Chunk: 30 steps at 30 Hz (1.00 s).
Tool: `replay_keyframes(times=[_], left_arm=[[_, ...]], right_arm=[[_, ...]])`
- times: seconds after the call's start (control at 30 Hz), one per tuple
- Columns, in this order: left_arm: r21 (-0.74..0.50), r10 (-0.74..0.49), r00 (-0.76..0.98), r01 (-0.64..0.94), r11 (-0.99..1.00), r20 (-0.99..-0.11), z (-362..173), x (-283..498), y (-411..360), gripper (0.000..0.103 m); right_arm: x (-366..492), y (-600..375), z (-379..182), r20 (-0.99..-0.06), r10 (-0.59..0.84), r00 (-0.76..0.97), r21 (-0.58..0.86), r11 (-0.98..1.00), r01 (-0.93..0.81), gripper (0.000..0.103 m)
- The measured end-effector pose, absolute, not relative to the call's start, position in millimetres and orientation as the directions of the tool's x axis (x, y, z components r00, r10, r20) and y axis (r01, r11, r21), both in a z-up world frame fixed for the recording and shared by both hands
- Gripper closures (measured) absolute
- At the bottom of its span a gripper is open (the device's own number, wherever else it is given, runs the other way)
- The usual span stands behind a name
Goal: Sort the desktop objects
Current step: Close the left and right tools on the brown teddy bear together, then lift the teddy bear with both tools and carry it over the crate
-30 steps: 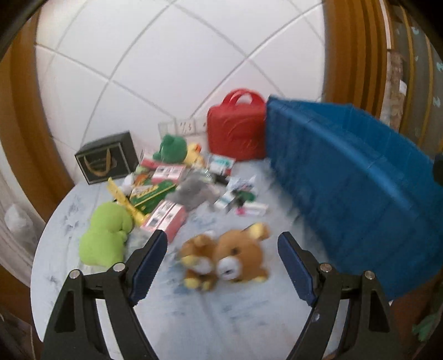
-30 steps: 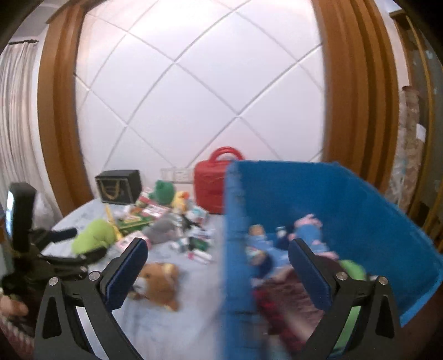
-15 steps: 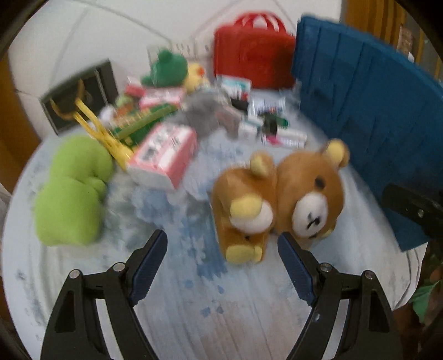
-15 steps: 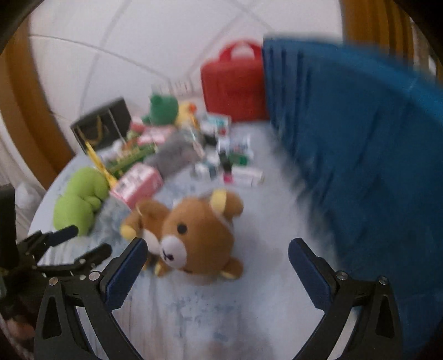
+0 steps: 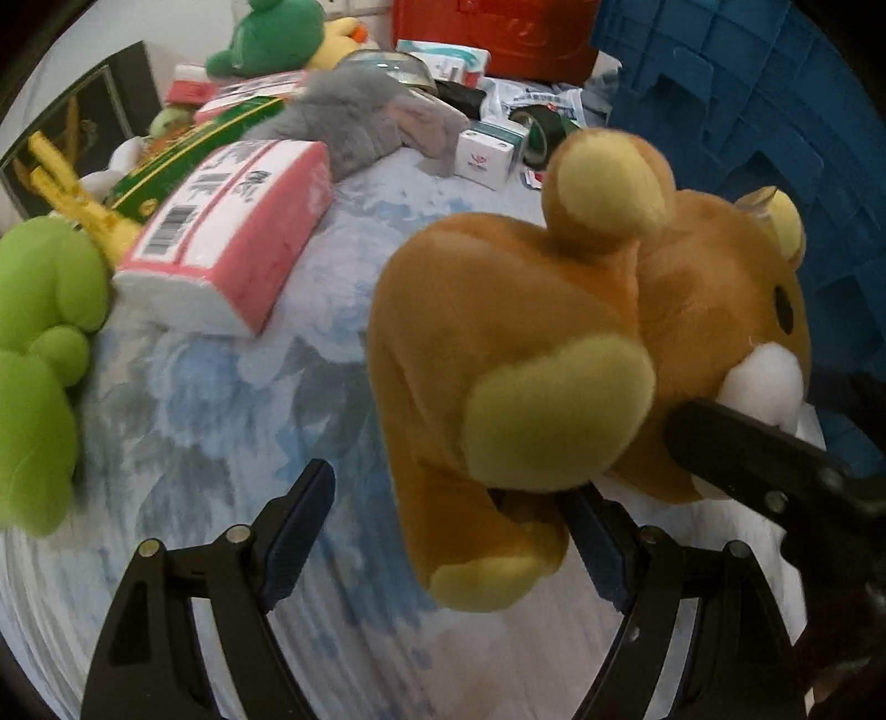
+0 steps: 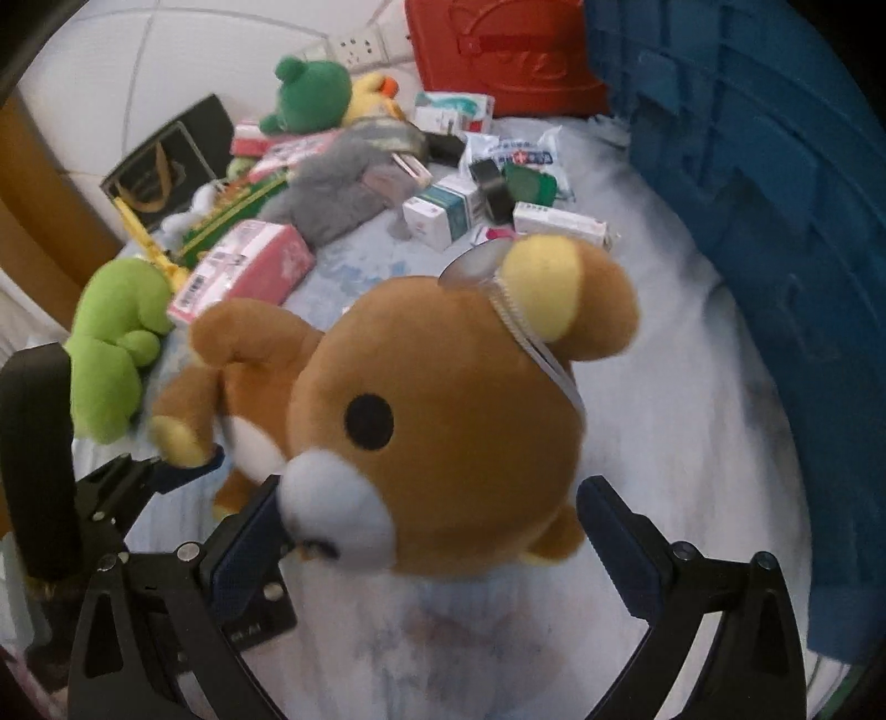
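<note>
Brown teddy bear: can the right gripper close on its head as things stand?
Probably yes. The right gripper is open with the brown teddy bear head already between its fingers, nothing else between. The left gripper, also open, flanks the bear's rear but doesn't block the head.

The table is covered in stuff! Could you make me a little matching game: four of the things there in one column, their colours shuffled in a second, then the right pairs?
Things:
1. teddy bear
2. crate
3. case
4. tissue pack

Colours:
A. blue
B. pink and white
C. brown with yellow ears
D. red

Pairs: 1-C, 2-A, 3-D, 4-B
</note>
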<state>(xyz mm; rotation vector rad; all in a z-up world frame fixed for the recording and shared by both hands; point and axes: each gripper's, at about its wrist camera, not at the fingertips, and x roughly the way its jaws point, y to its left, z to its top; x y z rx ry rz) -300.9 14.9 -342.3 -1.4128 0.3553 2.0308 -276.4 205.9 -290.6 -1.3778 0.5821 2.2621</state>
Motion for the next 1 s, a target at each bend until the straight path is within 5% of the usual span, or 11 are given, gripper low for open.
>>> replay_keyframes(times=[0.5,0.6,1.0], left_arm=[[-0.099,0.34,-0.208,-0.706,-0.701,-0.917,-347.5,-321.8,52.6,0.021],[-0.118,0.358,-0.186,-0.725,-0.678,-0.915,-346.9,-321.8,55.3,0.039],[-0.083,0.39,-0.283,-0.709,-0.7,-0.876,-306.6,-305.5,33.4,0.046]], right_arm=[[-293.4,246.6,-302.8,-0.896,0.062,-0.439,0.229,-0.784,-0.577,0.0],[-295.8,249.6,-303.4,-0.895,0.05,-0.444,0.24,-0.785,-0.572,0.0],[-291.3,229.8,-273.7,-0.863,0.104,-0.494,0.195,-0.834,-0.517,0.006]])
